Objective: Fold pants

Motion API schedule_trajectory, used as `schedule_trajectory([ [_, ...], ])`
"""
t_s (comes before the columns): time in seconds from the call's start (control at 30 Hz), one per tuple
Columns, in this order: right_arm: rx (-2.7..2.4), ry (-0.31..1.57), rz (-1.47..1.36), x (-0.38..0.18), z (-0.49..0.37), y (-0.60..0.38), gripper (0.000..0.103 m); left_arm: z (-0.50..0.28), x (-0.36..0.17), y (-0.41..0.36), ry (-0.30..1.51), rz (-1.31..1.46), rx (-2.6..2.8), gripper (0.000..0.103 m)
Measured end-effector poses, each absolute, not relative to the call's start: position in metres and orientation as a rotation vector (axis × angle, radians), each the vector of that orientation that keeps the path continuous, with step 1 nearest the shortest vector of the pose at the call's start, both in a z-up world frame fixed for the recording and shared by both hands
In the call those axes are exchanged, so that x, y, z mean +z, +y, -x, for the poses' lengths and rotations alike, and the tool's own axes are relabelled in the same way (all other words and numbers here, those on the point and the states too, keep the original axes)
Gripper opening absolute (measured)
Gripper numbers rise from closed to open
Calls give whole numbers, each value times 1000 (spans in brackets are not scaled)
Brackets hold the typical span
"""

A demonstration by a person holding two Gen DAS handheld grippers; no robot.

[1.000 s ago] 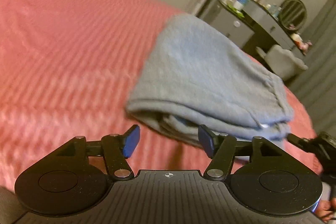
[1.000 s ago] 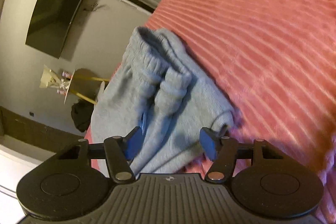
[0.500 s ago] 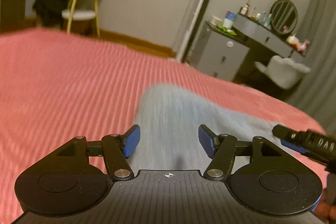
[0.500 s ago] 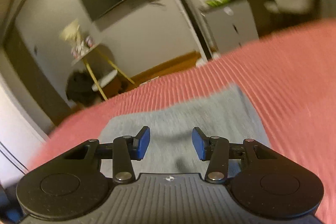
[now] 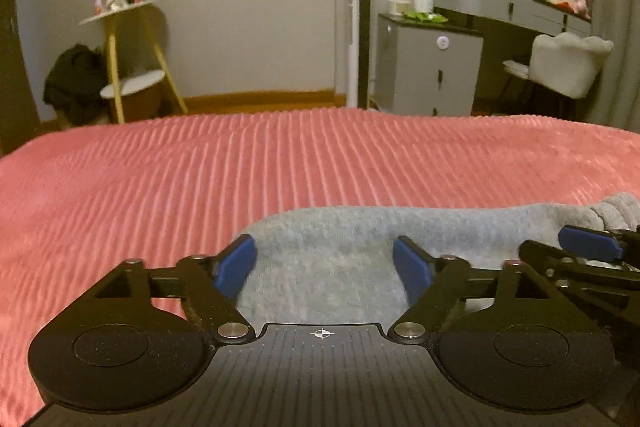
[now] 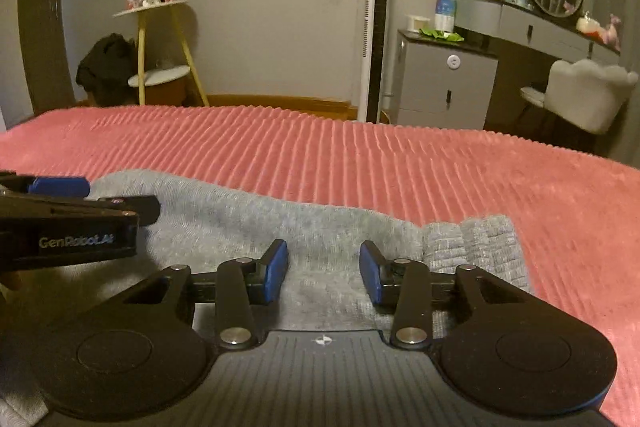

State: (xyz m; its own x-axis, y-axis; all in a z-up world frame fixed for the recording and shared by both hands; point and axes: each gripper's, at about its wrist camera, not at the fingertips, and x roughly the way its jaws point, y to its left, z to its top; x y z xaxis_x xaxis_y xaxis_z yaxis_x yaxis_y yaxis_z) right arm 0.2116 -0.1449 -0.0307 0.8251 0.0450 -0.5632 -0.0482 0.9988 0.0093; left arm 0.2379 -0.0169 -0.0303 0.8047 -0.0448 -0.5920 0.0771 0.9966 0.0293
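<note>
a wide bed (image 5: pixel 160 179) under a ribbed pink blanket (image 6: pixel 400 163) fills the middle of both views. on its near side lie the grey pants (image 5: pixel 340 247), folded into a flat bundle, with the gathered ribbed band (image 6: pixel 480 243) at the right end. behind the bed stand a grey cabinet (image 6: pixel 444 87), a white chair (image 5: pixel 568 67) and a yellow-legged stand (image 6: pixel 160 39). the left tongs (image 5: pixel 325 265) hover over the left part of the pants, blue pads wide apart and gripping nothing. the right tongs (image 6: pixel 324 273) hang just beside them over the bundle near the band, parted less widely and also empty.
</note>
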Motion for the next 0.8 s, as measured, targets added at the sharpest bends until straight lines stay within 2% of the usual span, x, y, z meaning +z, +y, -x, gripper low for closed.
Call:
schedule_trajectory([
  [0.03,57,590,2,-34,-213,-147,38,-246,-33,-12,659,-32,-59,100],
  [0.1,66,588,18,-42,-215,-147,38,-254,-36,6,725,100,-69,102],
  [0.27,108,625,15,-27,-206,-150,40,-233,-31,33,821,326,-64,102],
  [0.4,80,621,55,-21,-156,-150,40,-188,-45,36,868,245,-62,102],
  [0.53,63,600,158,-32,-107,-142,40,-147,-53,33,809,151,-85,102],
  [0.63,62,621,168,-28,-92,-139,40,-134,-44,40,850,208,-97,100],
  [0.77,99,656,-108,-7,-76,-167,43,-110,-34,52,850,227,-98,99],
  [0.8,107,649,-224,-4,-69,-180,53,-102,-31,54,842,235,-93,98],
])
